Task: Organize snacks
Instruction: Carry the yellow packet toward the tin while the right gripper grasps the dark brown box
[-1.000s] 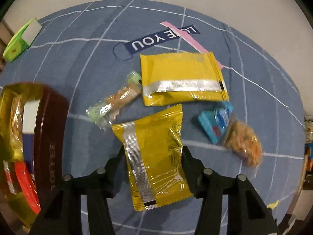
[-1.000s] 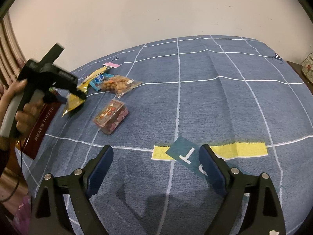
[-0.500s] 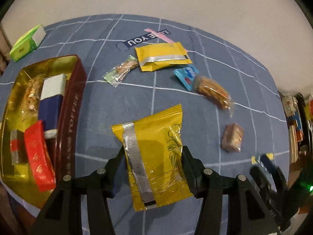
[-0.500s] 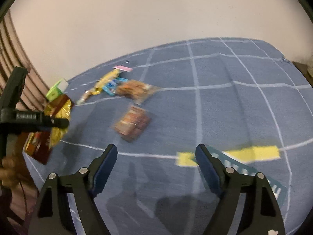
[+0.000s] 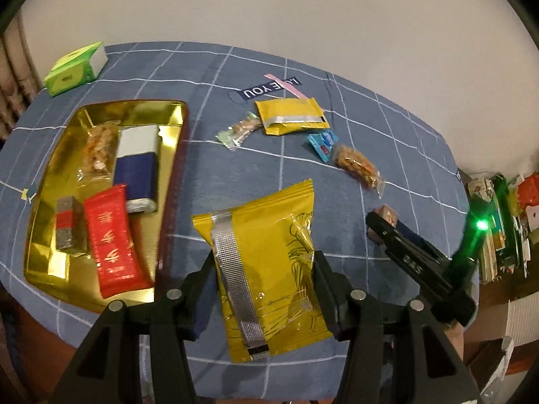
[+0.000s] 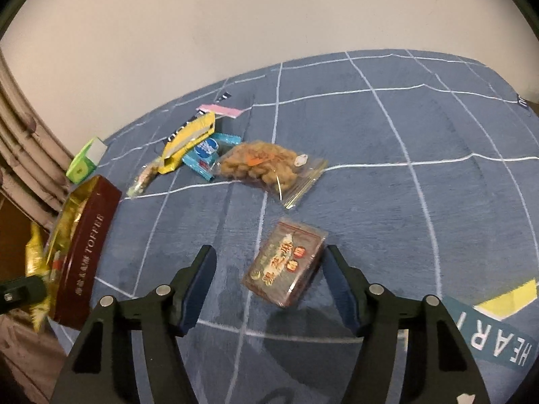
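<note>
My left gripper [image 5: 262, 269] is shut on a yellow foil packet [image 5: 266, 245], held in the air above the blue cloth, right of the gold toffee tin [image 5: 67, 141]. The tin holds several snacks. My right gripper [image 6: 269, 256] is low over a brown snack box [image 6: 286, 262]. Its jaws are closing with the box between them, and the left pad [image 6: 202, 269] is still clear of it. Farther back lie a clear bag of fried snacks [image 6: 266, 165], a blue packet [image 6: 205, 155], a second yellow packet [image 6: 188, 141] and a green-wrapped bar [image 5: 239, 129].
A green carton [image 5: 75, 67] stands at the table's far left corner. The tin's dark red wall [image 6: 84, 252] is left of my right gripper. Cluttered shelves [image 5: 498, 229] stand beyond the table's right edge, and a pale wall behind it.
My left gripper rose and drew back with the yellow packet, bringing the whole tin into view. My right gripper moved over to the brown box and its jaws narrowed around it.
</note>
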The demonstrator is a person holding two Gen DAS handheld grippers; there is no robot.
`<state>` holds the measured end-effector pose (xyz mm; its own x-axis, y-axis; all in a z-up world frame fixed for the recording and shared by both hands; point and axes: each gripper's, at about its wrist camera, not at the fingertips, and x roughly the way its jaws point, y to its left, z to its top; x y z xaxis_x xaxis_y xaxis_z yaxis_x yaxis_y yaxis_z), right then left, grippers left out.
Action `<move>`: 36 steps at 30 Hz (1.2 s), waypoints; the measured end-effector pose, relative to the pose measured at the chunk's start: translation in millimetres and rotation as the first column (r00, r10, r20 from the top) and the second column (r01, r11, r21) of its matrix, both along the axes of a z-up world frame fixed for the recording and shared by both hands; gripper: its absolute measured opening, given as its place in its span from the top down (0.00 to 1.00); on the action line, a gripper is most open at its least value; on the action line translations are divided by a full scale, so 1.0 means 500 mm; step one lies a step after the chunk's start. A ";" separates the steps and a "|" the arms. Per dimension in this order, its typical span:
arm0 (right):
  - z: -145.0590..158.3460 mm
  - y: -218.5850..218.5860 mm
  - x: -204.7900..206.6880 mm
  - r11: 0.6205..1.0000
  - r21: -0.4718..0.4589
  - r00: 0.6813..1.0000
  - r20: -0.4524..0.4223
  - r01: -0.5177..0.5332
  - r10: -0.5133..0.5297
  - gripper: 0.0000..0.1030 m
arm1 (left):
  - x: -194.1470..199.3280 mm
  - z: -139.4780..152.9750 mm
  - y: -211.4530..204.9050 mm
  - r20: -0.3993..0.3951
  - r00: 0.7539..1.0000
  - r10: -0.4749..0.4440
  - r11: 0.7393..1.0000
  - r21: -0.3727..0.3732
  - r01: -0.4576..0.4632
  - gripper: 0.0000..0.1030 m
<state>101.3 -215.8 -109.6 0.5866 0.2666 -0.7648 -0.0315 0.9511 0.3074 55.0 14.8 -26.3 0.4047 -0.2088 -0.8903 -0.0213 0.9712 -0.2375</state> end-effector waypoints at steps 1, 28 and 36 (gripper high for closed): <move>-0.002 0.003 0.003 1.000 -0.011 1.000 -0.004 0.002 -0.002 0.45 | -0.005 0.004 0.008 0.001 1.000 0.005 1.000 -0.001 -0.005 0.48; -0.003 0.086 -0.053 0.983 -0.138 0.990 0.056 -0.119 0.128 0.74 | -0.075 0.071 0.223 0.104 0.975 0.196 0.979 0.035 -0.200 0.48; -0.007 0.082 -0.055 0.986 -0.121 0.991 0.060 -0.115 0.123 0.74 | -0.067 0.044 0.262 0.085 0.973 0.214 0.972 0.077 -0.220 0.48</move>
